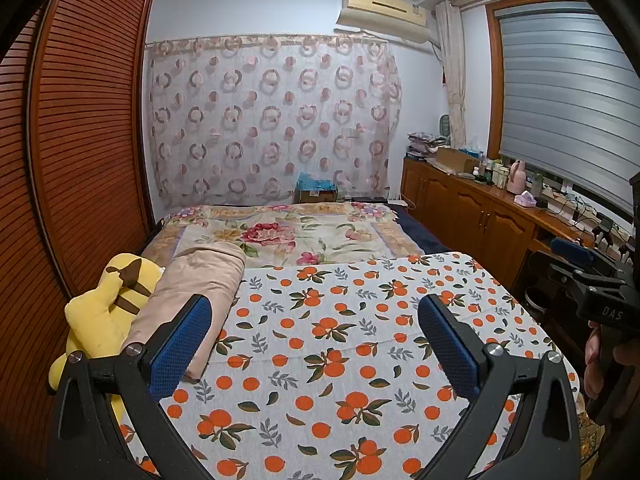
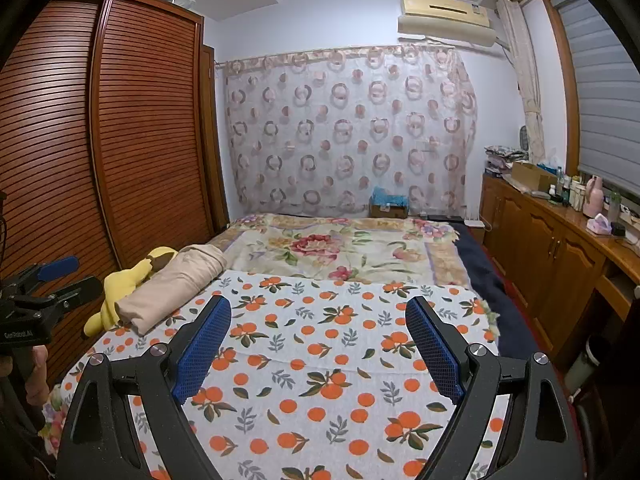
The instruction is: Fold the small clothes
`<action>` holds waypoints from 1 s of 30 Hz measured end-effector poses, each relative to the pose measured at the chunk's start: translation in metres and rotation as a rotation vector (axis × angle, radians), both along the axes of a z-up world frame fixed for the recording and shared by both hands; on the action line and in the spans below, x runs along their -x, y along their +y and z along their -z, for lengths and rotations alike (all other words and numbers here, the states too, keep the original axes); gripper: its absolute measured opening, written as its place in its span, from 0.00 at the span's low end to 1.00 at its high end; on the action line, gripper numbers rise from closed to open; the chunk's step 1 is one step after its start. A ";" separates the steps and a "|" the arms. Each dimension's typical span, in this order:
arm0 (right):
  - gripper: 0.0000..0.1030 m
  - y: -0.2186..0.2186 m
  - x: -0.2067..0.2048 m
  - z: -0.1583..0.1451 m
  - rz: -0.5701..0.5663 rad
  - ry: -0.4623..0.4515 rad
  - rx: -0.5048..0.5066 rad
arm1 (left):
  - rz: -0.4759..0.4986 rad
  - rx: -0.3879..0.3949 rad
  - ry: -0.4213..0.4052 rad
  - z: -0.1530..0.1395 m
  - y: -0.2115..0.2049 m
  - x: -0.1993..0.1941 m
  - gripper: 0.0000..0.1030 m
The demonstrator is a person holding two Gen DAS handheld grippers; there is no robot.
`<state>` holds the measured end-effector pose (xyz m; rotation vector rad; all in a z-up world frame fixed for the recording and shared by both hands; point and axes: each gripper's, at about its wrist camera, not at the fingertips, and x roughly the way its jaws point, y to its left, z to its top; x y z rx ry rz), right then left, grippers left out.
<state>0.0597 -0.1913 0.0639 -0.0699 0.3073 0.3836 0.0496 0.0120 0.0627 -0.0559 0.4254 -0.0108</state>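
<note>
Bed (image 2: 476, 264): orange-print cloth (image 2: 320, 360); beige garment (image 2: 176, 280); yellow plush (image 2: 120, 284).

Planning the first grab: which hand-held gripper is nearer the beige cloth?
Left. The beige cloth lies right beside the left hand-held gripper; the right hand-held gripper sits farther over. Both are open.

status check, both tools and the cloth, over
Left tool open, right tool open, both empty. Folded beige cloth on orange-print sheet. Yellow plush toy touching it.
</note>
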 end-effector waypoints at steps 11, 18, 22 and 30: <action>0.87 -0.001 0.000 -0.003 0.003 -0.006 -0.003 | 0.000 0.000 -0.004 0.002 0.000 -0.001 1.00; 0.87 -0.004 0.001 -0.001 0.002 -0.006 -0.005 | 0.000 0.000 -0.002 0.001 0.001 0.000 1.00; 0.87 -0.004 0.001 -0.001 0.002 -0.007 -0.005 | -0.001 0.001 -0.004 0.001 0.000 0.000 1.00; 0.87 -0.004 0.001 -0.001 -0.001 -0.007 -0.006 | 0.001 -0.002 -0.004 0.001 0.000 0.000 1.00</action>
